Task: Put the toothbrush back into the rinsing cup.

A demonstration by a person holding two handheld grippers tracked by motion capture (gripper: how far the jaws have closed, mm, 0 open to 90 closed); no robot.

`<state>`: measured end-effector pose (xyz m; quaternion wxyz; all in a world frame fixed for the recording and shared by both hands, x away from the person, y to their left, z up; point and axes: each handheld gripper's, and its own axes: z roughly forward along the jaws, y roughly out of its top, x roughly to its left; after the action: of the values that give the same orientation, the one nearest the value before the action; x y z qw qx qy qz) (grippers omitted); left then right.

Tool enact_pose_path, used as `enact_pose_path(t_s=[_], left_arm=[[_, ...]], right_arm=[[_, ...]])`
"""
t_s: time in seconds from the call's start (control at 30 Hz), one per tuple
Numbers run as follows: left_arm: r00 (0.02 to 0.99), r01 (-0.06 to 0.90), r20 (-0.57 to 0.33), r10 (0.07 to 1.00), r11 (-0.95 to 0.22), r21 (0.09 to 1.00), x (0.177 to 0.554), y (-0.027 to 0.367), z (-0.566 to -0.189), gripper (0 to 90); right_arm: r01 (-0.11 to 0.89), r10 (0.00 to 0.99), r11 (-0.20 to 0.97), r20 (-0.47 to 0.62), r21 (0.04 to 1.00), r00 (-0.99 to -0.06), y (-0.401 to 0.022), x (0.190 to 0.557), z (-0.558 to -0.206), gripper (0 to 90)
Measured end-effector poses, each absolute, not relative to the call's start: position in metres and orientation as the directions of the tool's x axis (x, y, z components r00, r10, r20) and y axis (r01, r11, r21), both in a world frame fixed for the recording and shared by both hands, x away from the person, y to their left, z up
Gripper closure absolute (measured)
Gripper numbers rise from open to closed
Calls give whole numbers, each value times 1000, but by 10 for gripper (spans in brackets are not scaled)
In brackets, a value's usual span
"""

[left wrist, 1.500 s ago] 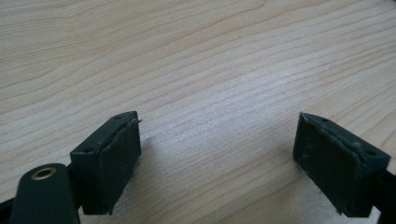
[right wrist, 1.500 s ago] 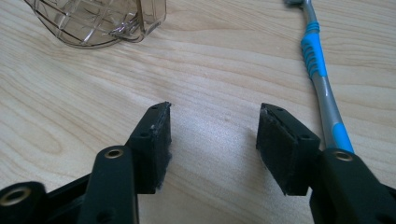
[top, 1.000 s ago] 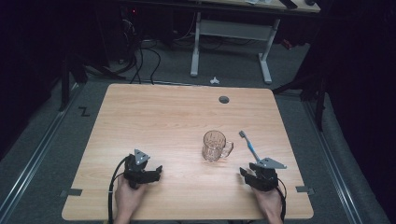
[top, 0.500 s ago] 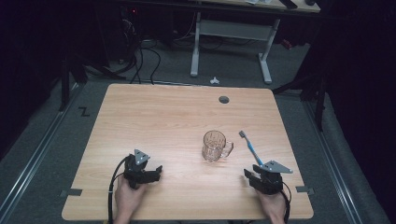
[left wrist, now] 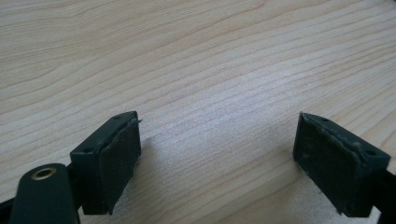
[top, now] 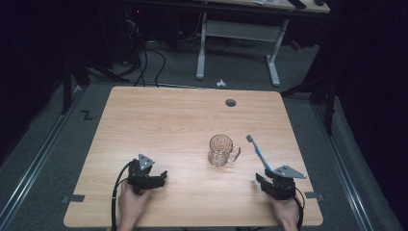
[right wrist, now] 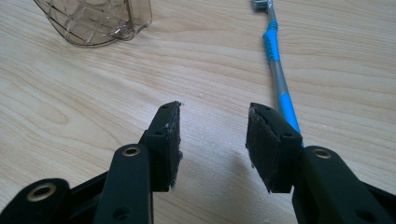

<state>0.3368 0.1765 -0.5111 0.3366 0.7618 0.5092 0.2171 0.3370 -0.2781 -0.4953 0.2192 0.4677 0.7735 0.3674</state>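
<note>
Bare tabletop (top: 159, 120) lies open at left and far side; glass mug (top: 222, 150) and toothbrush (top: 258, 153) block the right-centre.

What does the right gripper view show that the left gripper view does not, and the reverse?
Right gripper view: the base of a clear glass mug at upper left and a blue and grey toothbrush lying on the wood just beyond the right gripper, jaws open. Left gripper view: the left gripper, jaws wider apart, with bare wood between them. Both: the light wooden table and a pair of black padded jaws.
</note>
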Motion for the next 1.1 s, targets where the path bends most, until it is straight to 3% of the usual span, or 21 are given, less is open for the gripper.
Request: enact_pose_path(t_s=[1.1], left_arm=[[387,629,-12,922,-255,734,337,176,-511,156]], right_arm=[[582,900,308,-32,753,-435,-291,361,-481,556]])
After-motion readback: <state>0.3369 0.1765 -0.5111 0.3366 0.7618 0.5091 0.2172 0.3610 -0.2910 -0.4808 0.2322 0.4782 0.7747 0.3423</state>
